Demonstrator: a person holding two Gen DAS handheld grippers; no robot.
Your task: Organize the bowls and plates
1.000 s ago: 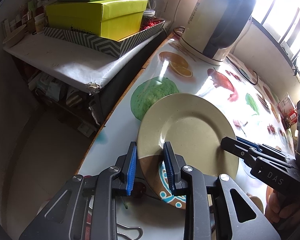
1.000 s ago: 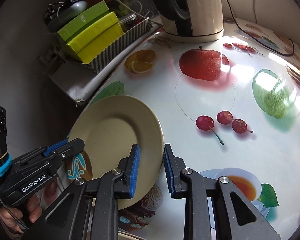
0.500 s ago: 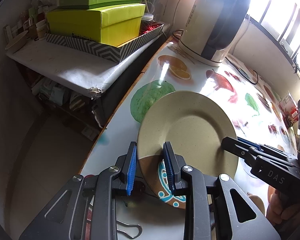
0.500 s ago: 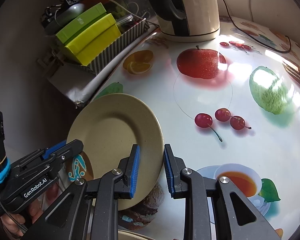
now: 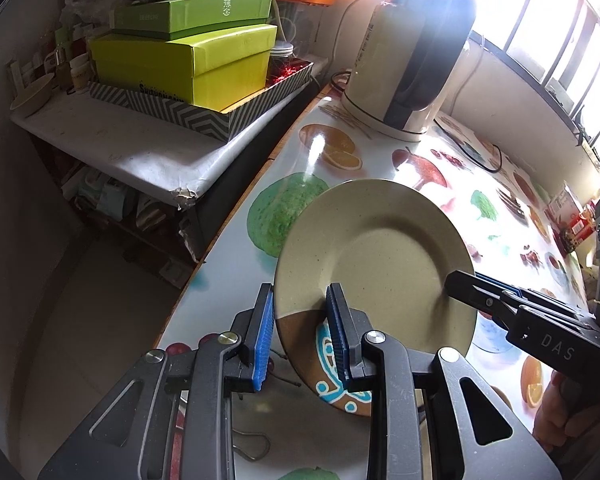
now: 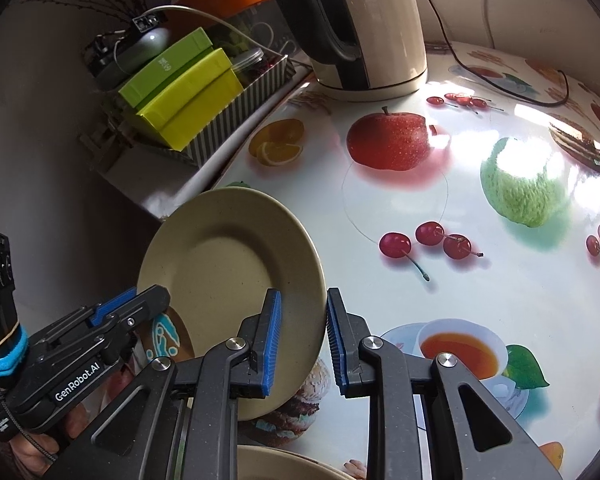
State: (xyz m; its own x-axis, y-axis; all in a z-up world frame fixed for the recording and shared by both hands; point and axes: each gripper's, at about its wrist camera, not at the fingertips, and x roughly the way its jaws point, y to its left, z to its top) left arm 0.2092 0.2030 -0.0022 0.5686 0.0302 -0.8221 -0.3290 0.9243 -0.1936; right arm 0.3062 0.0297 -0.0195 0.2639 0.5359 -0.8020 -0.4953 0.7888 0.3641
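beige plate (image 5: 374,256), both grippers clamping rim

— Where did the left wrist camera sit?
— Close behind its fingers, looking down across the table (image 5: 228,276) toward the kettle (image 5: 404,64).
— And the right?
— Likewise, from the opposite side; both views shared the beige plate (image 5: 364,256) and kettle.

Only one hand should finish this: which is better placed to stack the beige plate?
Probably right: the right gripper grips the plate by its rim, and another beige dish shows just below it.
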